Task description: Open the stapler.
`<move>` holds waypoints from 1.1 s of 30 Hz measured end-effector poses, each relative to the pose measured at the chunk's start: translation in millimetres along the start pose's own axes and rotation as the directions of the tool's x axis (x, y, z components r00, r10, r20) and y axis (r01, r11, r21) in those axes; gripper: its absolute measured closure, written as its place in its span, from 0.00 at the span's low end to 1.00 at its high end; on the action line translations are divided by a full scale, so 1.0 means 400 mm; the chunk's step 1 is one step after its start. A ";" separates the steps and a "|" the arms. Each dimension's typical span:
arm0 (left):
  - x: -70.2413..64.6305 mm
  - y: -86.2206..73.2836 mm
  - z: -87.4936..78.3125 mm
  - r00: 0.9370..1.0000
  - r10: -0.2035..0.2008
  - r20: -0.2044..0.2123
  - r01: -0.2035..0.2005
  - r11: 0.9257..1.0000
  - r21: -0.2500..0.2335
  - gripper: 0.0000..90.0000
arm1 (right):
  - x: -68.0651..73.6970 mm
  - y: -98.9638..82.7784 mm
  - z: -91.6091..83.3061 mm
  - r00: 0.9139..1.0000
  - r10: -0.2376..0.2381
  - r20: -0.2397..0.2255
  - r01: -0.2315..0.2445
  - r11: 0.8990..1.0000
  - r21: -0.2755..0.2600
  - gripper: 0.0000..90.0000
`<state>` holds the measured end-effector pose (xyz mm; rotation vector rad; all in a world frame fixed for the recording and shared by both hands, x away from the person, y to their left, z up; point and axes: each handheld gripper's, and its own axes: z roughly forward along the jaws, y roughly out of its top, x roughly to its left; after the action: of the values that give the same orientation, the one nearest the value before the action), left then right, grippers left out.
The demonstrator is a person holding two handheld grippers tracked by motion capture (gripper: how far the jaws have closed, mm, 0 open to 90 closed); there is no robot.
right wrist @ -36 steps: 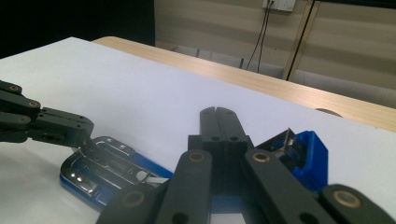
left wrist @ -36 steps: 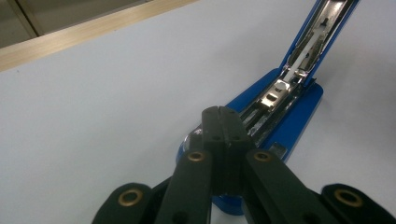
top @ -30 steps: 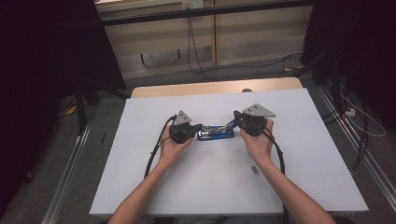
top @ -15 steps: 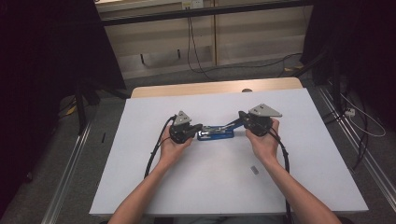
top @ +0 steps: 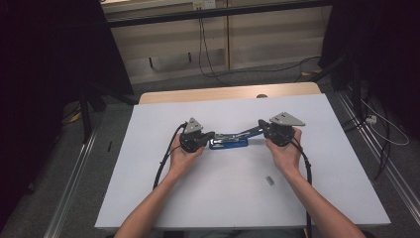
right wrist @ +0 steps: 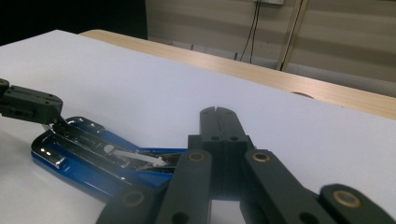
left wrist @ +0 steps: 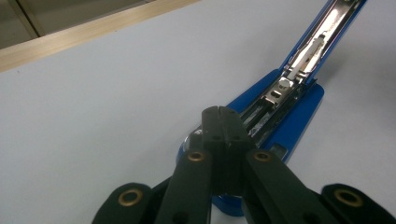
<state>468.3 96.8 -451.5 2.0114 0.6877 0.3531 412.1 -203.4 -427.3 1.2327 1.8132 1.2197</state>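
Note:
A blue stapler [top: 228, 142] lies opened on the white table [top: 223, 198], its chrome magazine [left wrist: 299, 60] bare. Its base [right wrist: 84, 154] rests flat, and the upper arm [top: 247, 133] slants up towards the right. My left gripper [top: 210, 135] is shut, with its tips [left wrist: 221, 112] set against the stapler's left end. From the far side the same gripper [right wrist: 46, 112] touches that end. My right gripper [top: 260, 130] is shut too; its closed jaws [right wrist: 218, 112] lie over the raised arm. I cannot tell whether they touch it.
A small grey strip [top: 269, 180], like a bar of staples, lies on the table near my right forearm. The table's wooden far edge [top: 228, 92] has a cable hole. Metal rails and cables run along the floor on both sides.
The right gripper has shifted a little to the right, and the stapler's upper arm stretches out further with it. The left gripper has stayed where it was.

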 end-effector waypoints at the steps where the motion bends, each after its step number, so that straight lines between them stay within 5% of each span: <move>1: 0.000 0.000 0.000 1.000 0.000 0.001 0.000 1.000 0.000 1.00 | 0.000 0.000 0.000 1.000 0.000 0.000 0.000 1.000 0.000 1.00; 33: 0.000 0.000 0.000 1.000 -0.003 0.002 0.003 1.000 -0.002 1.00 | -0.021 -0.047 0.009 1.000 -0.007 0.003 0.006 0.998 0.058 1.00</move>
<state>468.3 97.0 -451.6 2.0087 0.6889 0.3503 411.6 -212.3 -446.1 1.2589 1.8603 1.1683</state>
